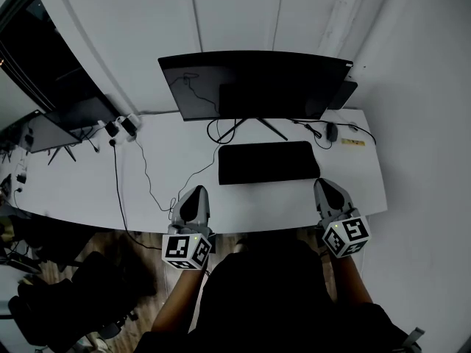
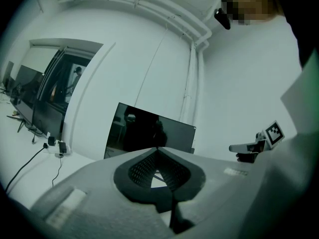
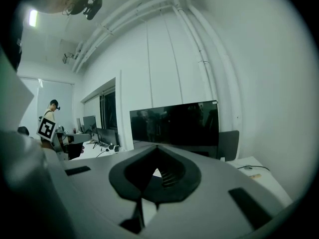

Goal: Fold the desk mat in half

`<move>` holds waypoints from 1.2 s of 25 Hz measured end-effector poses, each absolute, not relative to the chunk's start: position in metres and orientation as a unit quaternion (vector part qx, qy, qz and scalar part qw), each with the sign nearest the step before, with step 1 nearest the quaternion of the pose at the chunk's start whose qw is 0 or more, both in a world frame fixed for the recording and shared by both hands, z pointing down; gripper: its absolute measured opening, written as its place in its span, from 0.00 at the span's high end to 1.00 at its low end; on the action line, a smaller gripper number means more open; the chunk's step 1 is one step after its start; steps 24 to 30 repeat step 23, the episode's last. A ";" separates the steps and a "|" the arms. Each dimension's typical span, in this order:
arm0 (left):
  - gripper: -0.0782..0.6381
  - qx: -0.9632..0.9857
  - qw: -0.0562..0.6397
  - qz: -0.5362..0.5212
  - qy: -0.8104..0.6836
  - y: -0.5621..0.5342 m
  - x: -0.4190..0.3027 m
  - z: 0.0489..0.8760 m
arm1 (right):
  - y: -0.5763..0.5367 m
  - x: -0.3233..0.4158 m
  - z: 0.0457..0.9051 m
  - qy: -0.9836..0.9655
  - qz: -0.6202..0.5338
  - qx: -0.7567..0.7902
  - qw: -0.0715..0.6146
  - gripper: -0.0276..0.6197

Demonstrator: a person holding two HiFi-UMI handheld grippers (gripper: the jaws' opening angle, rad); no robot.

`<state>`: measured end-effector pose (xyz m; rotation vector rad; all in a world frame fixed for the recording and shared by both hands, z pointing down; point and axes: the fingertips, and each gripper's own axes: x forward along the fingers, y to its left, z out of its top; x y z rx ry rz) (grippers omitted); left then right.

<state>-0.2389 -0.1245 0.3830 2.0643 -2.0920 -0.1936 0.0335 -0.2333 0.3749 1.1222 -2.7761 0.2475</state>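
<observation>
Dark monitor (image 1: 254, 85) on white desk (image 1: 73, 186)

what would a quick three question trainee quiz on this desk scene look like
1. True or false: the left gripper is clamped on the desk mat.
2. Where does the desk mat lie?
A) flat on the white desk, in front of the monitor
B) on the floor
C) draped over the monitor
3. Fill in: the jaws of the left gripper and the right gripper are both ___, with nothing between them.

Key: 1 false; 2 A; 3 shut
</observation>
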 end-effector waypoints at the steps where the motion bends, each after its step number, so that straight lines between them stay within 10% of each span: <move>1: 0.86 0.698 0.099 -0.066 -0.707 -0.124 -0.239 0.384 | -0.233 0.033 0.375 -0.922 0.080 0.373 0.068 0.96; 30: 0.86 0.714 0.105 -0.052 -0.690 -0.126 -0.238 0.395 | -0.224 0.028 0.384 -0.919 0.099 0.375 0.066 0.96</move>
